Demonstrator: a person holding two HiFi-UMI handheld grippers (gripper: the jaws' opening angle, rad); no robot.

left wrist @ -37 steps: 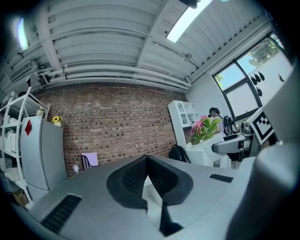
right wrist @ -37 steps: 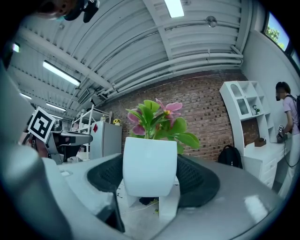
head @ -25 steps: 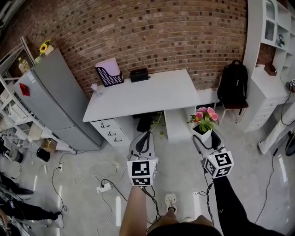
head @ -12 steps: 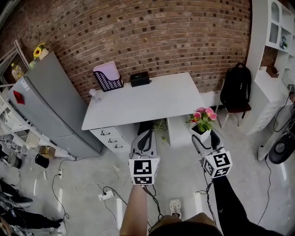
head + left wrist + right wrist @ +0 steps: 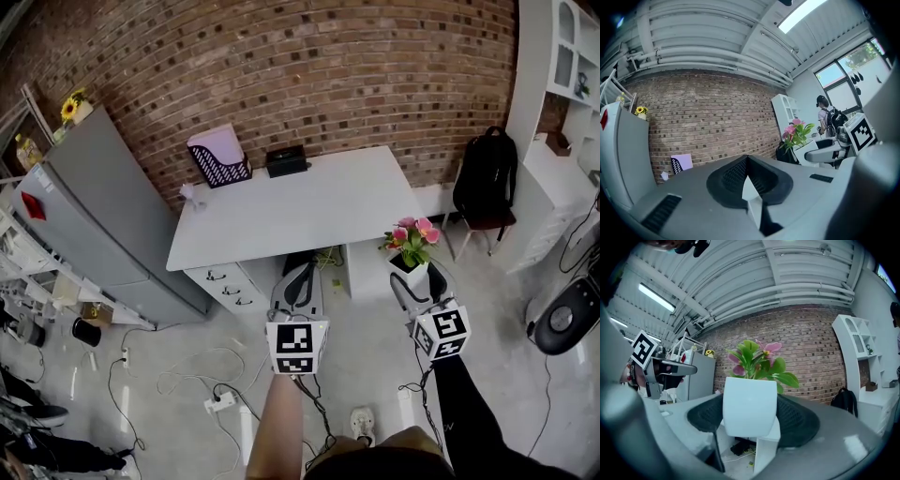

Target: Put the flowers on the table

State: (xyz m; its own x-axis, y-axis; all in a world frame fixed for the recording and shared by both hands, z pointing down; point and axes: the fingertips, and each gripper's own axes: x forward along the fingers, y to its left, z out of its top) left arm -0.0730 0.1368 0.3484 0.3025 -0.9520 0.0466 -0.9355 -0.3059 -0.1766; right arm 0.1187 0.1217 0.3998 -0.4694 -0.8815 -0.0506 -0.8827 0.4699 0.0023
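A white pot of pink flowers [image 5: 413, 251] with green leaves is clamped in my right gripper [image 5: 414, 279], held upright in the air in front of the white table [image 5: 300, 202]. In the right gripper view the white pot [image 5: 750, 406] sits between the jaws with the flowers [image 5: 757, 359] rising above it. My left gripper [image 5: 298, 284] hangs to the left at about the same height, its jaws pressed together on nothing. From the left gripper view the flowers [image 5: 796, 132] and the right gripper [image 5: 829, 152] show off to the right.
On the table's far edge stand a black file rack [image 5: 221, 161] with a pink sheet and a black box [image 5: 287, 159]. A grey cabinet [image 5: 103, 220] stands left, a black backpack [image 5: 487, 183] on a chair right, white shelving [image 5: 562, 112] far right. Cables and a power strip [image 5: 217, 403] lie on the floor.
The view has shifted a little closer to the table and to the right. Both grippers keep their places, the right one still holding the pot.
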